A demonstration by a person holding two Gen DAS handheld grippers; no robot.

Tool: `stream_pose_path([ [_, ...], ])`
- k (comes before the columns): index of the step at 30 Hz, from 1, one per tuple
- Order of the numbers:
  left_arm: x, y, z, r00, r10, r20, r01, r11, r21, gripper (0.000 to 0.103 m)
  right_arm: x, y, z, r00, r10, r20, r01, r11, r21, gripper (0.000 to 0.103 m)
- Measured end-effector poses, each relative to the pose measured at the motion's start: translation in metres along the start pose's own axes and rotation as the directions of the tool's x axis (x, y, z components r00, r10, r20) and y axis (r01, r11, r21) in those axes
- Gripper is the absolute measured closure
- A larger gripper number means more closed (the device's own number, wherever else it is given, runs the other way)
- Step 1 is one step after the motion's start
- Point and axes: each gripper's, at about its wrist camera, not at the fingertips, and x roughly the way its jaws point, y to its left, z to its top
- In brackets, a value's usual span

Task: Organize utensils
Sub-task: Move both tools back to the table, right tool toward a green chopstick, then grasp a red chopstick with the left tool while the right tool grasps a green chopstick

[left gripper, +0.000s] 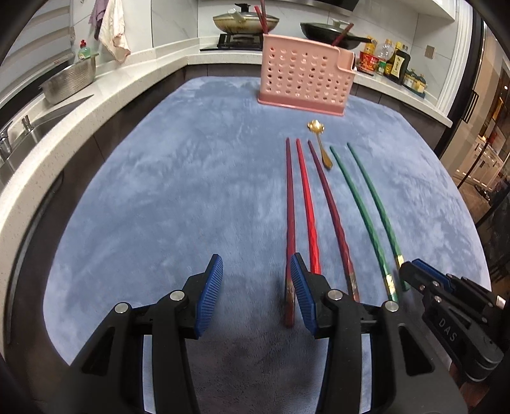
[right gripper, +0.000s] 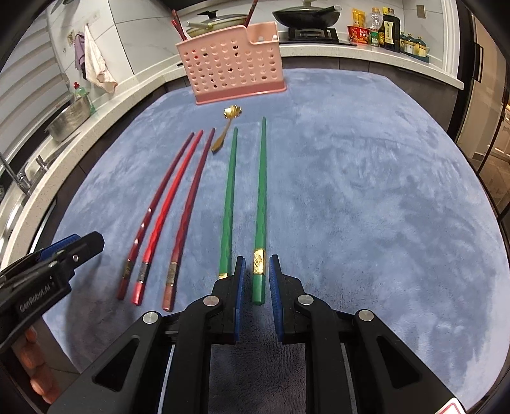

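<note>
Three red chopsticks (left gripper: 304, 203) (right gripper: 159, 219) and two green chopsticks (left gripper: 366, 210) (right gripper: 261, 191) lie side by side on the blue cloth (left gripper: 178, 191) (right gripper: 366, 191). A small gold spoon (left gripper: 320, 140) (right gripper: 228, 122) lies beyond them. A pink perforated holder (left gripper: 306, 74) (right gripper: 232, 62) stands at the far edge with red chopsticks in it. My left gripper (left gripper: 255, 289) is open and empty, its right finger beside the leftmost red chopstick's butt end. My right gripper (right gripper: 257, 286) is open with its jaws on either side of the right green chopstick's butt end, not closed on it.
A white counter (left gripper: 63, 127) wraps the table, with a sink, faucet and metal colander (left gripper: 68, 81) on the left. Pans (left gripper: 245, 22) sit on the stove behind the holder. Bottles (left gripper: 395, 60) stand at the back right.
</note>
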Motion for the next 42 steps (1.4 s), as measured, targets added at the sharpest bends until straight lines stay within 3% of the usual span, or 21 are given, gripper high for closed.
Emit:
stream_pose_path([
  [19, 0.015, -0.008, -0.014, 0.998, -0.021, -0.052, 0.023, 1.000, 0.021, 0.060, 0.008, -0.006, -0.005, 1.000, -0.008, -0.008, 0.008, 1.000, 0.013, 0.096],
  [42, 0.023, -0.008, -0.022, 0.997, -0.035, -0.065, 0.037, 0.999, 0.028, 0.054, 0.006, -0.009, -0.006, 1.000, -0.001, -0.007, 0.001, 1.000, 0.028, 0.096],
])
